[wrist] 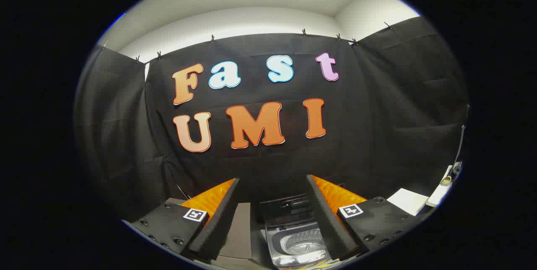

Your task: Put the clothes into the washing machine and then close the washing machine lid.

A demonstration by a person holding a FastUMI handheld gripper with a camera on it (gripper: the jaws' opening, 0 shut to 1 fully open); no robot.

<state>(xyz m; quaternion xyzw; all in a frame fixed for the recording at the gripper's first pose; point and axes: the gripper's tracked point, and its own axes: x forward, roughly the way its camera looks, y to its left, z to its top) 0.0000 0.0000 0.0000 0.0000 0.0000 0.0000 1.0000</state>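
Metal drum of the washing machine (298,242) shows at bottom centre between spread, empty jaws; first find clothes.

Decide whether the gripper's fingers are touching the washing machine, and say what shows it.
Apart. In the gripper view the gripper is open, its fingers spread and holding nothing, and the washing machine with its lid up sits beyond and below them.

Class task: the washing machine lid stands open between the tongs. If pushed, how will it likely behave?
The lid looks like a stiff, flat panel, so it probably swings down whole onto the washing machine, perhaps dropping fast. Its glossy surface may be slippery. The tongs are open, holding nothing.
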